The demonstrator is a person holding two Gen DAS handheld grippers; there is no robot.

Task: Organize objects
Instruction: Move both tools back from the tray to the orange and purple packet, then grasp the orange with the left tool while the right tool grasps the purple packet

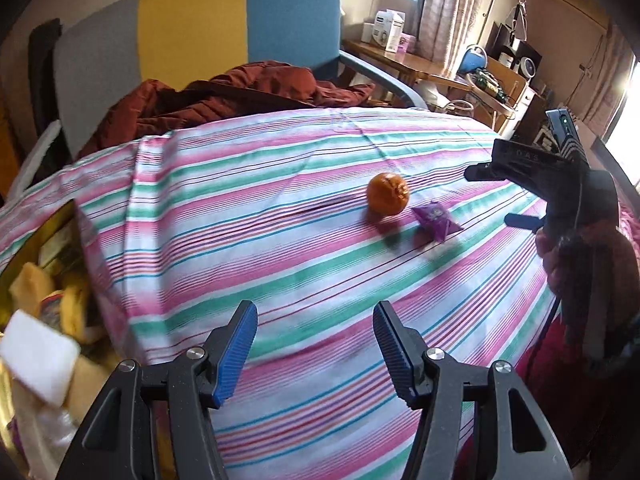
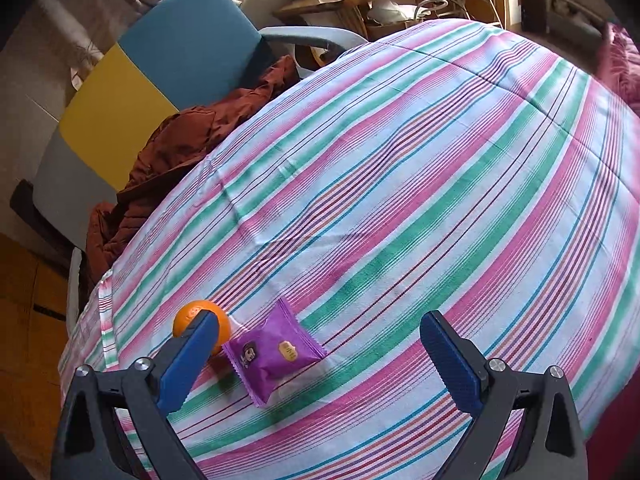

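— What lies beyond the work area?
— A chair with grey, yellow and blue back panels, a rust-red jacket crumpled on its seat.
— And farther back?
— A wooden side table bearing white boxes, and patterned curtains beside a bright window.

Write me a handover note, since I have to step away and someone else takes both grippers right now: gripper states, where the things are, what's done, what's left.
Left gripper: open, empty, over the striped cloth.
Right gripper: open, empty, just short of the purple snack packet.
Orange and packet lie side by side on the cloth, untouched.
A gold container at the cloth's left edge already holds packets and sponge-like items; it looks like the likely destination.
Left to do: probably pick up the packet, then the orange, and put them away.
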